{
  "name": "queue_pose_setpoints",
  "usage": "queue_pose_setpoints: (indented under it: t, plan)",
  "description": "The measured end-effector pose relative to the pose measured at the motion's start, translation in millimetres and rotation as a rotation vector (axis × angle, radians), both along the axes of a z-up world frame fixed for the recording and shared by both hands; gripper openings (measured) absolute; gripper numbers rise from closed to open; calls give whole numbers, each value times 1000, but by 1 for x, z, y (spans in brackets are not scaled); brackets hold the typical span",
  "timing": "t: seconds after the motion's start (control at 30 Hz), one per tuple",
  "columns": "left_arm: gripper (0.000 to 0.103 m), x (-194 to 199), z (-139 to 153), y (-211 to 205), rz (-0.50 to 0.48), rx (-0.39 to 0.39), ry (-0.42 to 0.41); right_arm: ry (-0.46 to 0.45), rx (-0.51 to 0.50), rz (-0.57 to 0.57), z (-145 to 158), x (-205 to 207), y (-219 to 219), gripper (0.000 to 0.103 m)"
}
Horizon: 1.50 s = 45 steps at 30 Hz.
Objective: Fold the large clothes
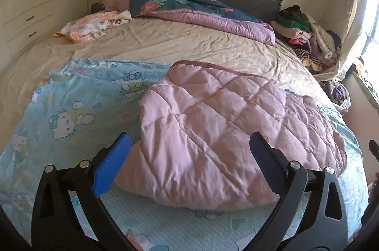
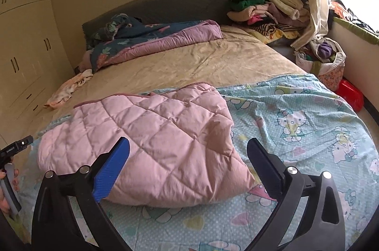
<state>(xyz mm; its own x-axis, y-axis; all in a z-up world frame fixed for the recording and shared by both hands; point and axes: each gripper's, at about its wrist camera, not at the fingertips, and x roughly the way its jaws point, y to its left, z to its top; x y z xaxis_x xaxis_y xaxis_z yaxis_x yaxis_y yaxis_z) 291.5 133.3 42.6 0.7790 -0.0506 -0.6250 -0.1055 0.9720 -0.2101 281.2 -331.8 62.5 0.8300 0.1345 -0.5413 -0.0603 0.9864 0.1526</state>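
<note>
I see pink quilted blanket [image 1: 227, 123] on bed, soft, bulky; I'd grab near corner. Left hand-held gripper [image 1: 190, 151], right hand-held gripper [image 2: 188, 154] both released.

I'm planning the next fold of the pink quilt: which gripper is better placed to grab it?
Probably the right gripper: its open jaws frame the near corner of the pink quilt. The left gripper, also open, faces only the rounded folded bulk.

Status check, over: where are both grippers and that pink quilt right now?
Left gripper open, empty. Right gripper open, empty. Pink quilt bunched on the Hello Kitty sheet, neither gripper holding it. Nothing blocking it.
</note>
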Motion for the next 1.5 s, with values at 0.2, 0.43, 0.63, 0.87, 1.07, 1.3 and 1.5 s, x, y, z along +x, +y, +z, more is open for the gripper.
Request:
queue_pose_setpoints:
  t: [0.2, 0.43, 0.63, 0.87, 1.07, 1.3, 1.5]
  plan:
    - [94, -25, 11, -5, -5, 7, -27, -24, -13, 16, 8, -26, 4, 99]
    - [94, -52, 14, -9, -15, 26, -46, -30, -7, 26, 8, -49, 7, 99]
    - [94, -65, 11, -11, -10, 44, -42, -25, 4, 27, 4, -61, 9, 99]
    - [94, -70, -6, -12, -3, 64, -5, -10, -8, 3, -6, -69, 9, 99]
    - [94, -67, -27, -11, 9, 56, 50, 45, 16, -30, -27, -66, 6, 99]
    - [94, -56, -50, -5, 19, 7, 111, 116, 32, -78, -51, -52, 2, 99]
    - [94, -42, -73, 3, 43, -74, 163, 171, 56, -99, -71, -35, -1, 99]
